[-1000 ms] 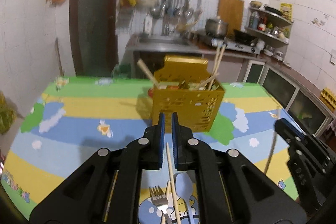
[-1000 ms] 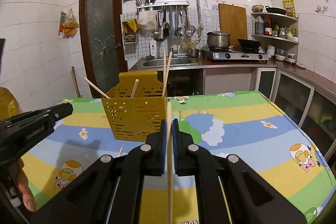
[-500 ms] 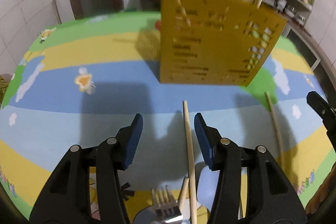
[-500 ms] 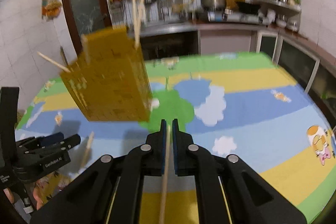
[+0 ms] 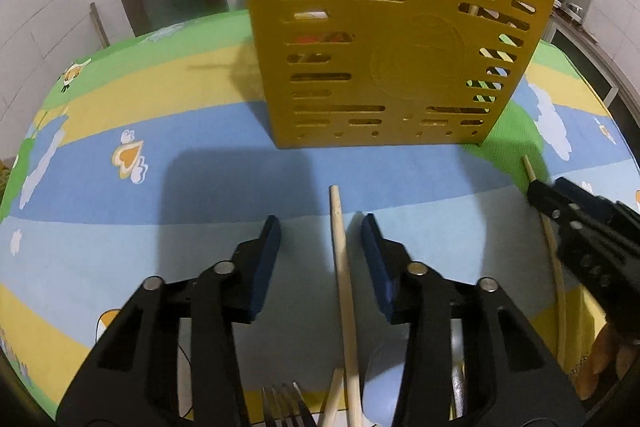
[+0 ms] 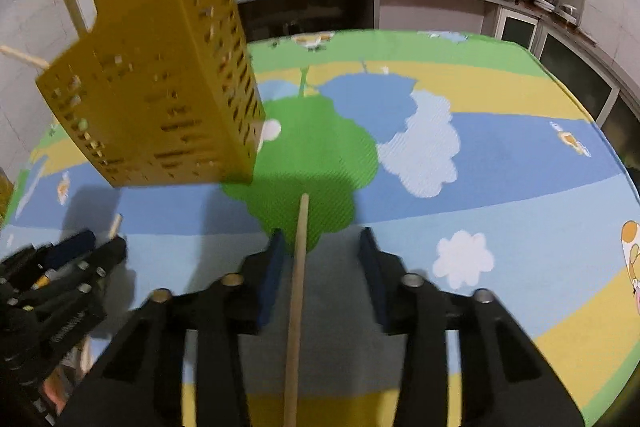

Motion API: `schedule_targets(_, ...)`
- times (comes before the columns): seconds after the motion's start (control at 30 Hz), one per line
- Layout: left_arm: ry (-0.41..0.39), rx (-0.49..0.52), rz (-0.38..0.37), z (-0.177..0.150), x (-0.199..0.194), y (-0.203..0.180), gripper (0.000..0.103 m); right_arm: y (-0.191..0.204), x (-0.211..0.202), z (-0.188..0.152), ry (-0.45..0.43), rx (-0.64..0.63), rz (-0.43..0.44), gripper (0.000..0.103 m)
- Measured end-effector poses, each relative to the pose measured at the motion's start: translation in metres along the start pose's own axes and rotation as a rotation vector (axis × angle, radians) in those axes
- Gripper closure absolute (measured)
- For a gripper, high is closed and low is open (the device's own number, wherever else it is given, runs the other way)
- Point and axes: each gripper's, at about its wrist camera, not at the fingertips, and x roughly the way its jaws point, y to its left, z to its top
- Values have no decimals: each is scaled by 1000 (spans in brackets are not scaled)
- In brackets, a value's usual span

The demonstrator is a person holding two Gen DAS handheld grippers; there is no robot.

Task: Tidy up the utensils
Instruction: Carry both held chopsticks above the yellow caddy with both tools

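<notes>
Wooden chopstick (image 5: pixel 344 291) is seen lying between the closing left gripper (image 5: pixel 321 255) pads, not pinched. Another stick (image 6: pixel 296 291) lies in the opening right gripper (image 6: pixel 320 259), untouched. Beyond, the yellow basket (image 5: pixel 384 43) stands on the table (image 5: pixel 120 115).

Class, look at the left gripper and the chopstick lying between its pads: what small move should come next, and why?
Probably finish closing the left gripper on the chopstick. Its jaws are closing but the pads do not yet touch it; it lies flat on the tablecloth, short of the yellow holder.
</notes>
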Motion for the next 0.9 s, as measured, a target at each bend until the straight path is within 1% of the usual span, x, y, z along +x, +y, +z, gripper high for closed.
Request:
schedule_targets(0.03,0,0,-1,0,-3,-4,78,3,1,0,-1,-12,-5,79)
schedule_targets(0.07,1,0,-3,1,-2,-4,84,4,1,1,-1,-14,0,83)
schedule_targets(0.1,4,0,-5,3,-2,-5,89,5,1,2,0,-13,7,93)
schedule_targets(0.13,6,-1,-5,4,-2,-6,91,5,2,3,-1,-4,18,96)
schedule_targets(0.2,5,-6,-11,6,-1,-5,98,5,1,4,-5,4,27,96)
schedule_targets(0.33,2,-16,-26,6,-5,-2,98,1,-5,4,-21,29,48,97)
schedule_targets(0.4,-7,-33,-41,8,-8,1,98,0,-12,7,-45,33,51,97)
schedule_targets(0.47,-33,-48,-52,9,-17,3,98,-2,-25,9,-84,33,55,97)
schedule_targets(0.53,-79,-58,-62,12,-31,7,98,-3,-40,12,-126,36,61,97)
schedule_targets(0.67,-200,-62,-64,16,-68,13,98,-6,-77,14,-245,40,79,97)
schedule_targets(0.77,-310,-58,-54,15,-101,16,98,-6,-99,14,-326,32,92,97)
schedule_targets(0.83,-365,-56,-47,14,-116,17,98,-3,-117,12,-395,16,86,97)
schedule_targets(0.87,-403,-57,-42,12,-127,19,98,-3,-124,11,-423,12,88,97)
schedule_targets(0.9,-425,-58,-41,12,-134,18,98,-3,-129,11,-440,9,89,97)
